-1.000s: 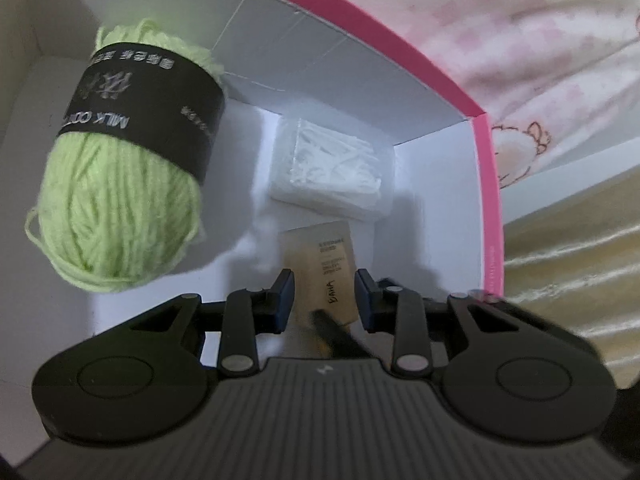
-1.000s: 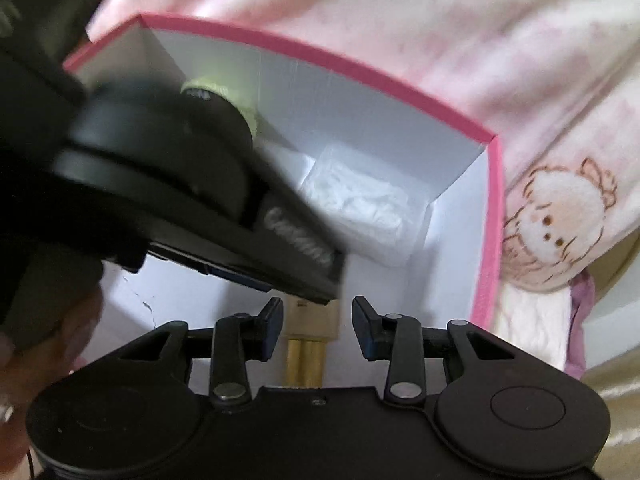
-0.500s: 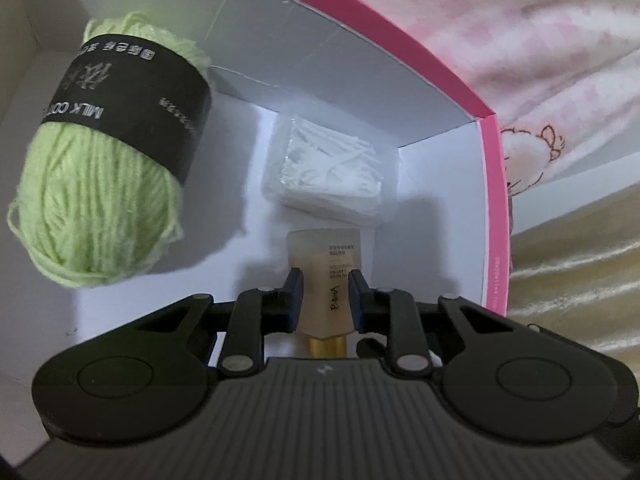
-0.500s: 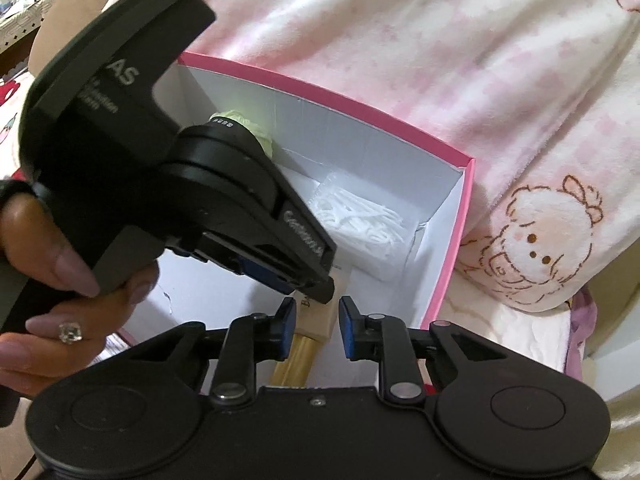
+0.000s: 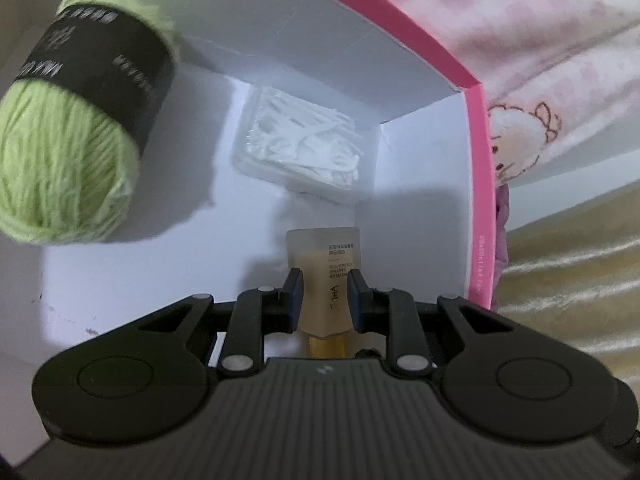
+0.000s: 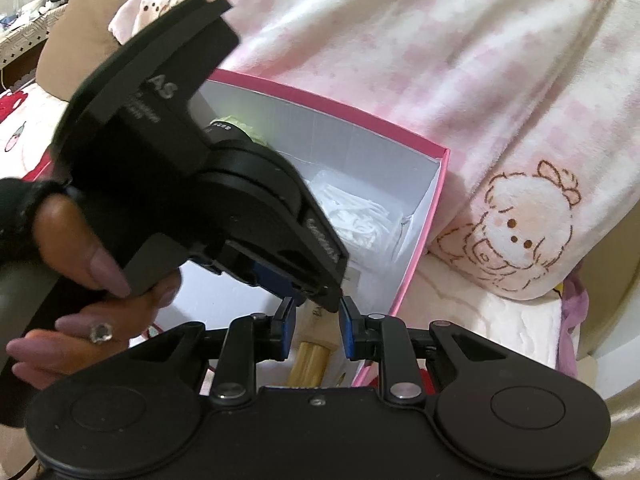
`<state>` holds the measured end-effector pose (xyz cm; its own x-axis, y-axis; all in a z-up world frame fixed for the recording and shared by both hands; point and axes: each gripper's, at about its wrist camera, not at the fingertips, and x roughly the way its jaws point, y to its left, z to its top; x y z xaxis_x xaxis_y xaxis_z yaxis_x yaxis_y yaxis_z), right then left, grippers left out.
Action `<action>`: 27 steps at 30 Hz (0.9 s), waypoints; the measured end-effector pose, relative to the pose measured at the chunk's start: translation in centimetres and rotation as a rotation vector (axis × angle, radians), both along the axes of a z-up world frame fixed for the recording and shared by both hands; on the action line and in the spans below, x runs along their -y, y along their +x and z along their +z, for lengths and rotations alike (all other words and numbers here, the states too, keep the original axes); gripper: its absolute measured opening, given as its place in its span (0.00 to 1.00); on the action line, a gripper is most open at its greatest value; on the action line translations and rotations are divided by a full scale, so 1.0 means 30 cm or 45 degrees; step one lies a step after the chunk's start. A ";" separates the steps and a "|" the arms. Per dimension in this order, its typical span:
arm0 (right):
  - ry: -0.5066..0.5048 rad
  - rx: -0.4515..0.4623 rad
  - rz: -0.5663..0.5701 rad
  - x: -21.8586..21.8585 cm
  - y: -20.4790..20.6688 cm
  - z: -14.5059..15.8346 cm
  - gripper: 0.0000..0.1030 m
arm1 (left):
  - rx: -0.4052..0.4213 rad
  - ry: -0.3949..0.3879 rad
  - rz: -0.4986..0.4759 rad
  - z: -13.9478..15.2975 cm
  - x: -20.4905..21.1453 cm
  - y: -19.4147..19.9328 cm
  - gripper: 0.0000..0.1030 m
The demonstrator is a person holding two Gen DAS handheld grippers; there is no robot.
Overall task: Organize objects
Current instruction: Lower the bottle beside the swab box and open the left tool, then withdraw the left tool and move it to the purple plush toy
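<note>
While the foundation tube (image 5: 326, 280) sits inside the pink box (image 5: 476, 184), long axis at 12–6 o'clock with its gold cap toward the camera, the left gripper (image 5: 325, 294) is clamped across its body. Right gripper (image 6: 313, 322) hangs just behind, jaws narrowed but empty (tube between them, no contact). Yarn (image 5: 68, 148) at 10, floss picks (image 5: 304, 152) at 12, clear of the left's path

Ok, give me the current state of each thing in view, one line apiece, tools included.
Left tool: shut on the foundation tube.
Foundation tube: clamped, crimped end pointing into the box.
Right tool: narrow gap, nothing gripped; jaws were just closing.
Pink box: open, no lid.
Green yarn ball: inside box, black label band on.
Pack of white floss picks: in far corner, lying flat.
</note>
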<state>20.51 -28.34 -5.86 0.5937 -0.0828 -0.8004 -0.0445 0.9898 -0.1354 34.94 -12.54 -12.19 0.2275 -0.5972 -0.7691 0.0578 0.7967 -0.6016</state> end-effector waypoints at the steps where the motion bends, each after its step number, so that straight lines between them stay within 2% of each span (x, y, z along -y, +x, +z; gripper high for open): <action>1: 0.002 0.008 0.004 0.006 -0.003 0.001 0.25 | 0.008 0.001 -0.029 0.006 0.009 0.010 0.21; 4: 0.020 0.025 0.010 0.022 0.004 0.006 0.24 | -0.008 -0.015 -0.088 0.012 0.027 0.037 0.21; 7: 0.089 0.051 0.002 0.039 -0.017 0.012 0.24 | 0.034 0.014 -0.104 0.030 0.027 0.029 0.21; 10: 0.161 0.091 0.004 0.035 -0.050 0.024 0.25 | 0.073 0.019 -0.109 0.075 -0.012 -0.029 0.22; 11: 0.184 0.104 0.005 0.032 -0.060 0.031 0.25 | 0.093 0.030 -0.114 0.089 -0.011 -0.061 0.25; 18: 0.227 0.181 0.066 -0.020 -0.137 0.124 0.31 | 0.214 0.115 -0.129 0.296 -0.118 -0.207 0.35; 21: 0.231 0.199 0.080 -0.040 -0.177 0.171 0.34 | 0.262 0.176 -0.148 0.342 -0.079 -0.270 0.38; 25: 0.228 0.200 0.080 -0.068 -0.239 0.256 0.36 | 0.289 0.224 -0.224 0.460 -0.097 -0.341 0.38; 27: 0.217 0.201 0.093 -0.079 -0.269 0.299 0.40 | 0.323 0.234 -0.223 0.516 -0.111 -0.377 0.40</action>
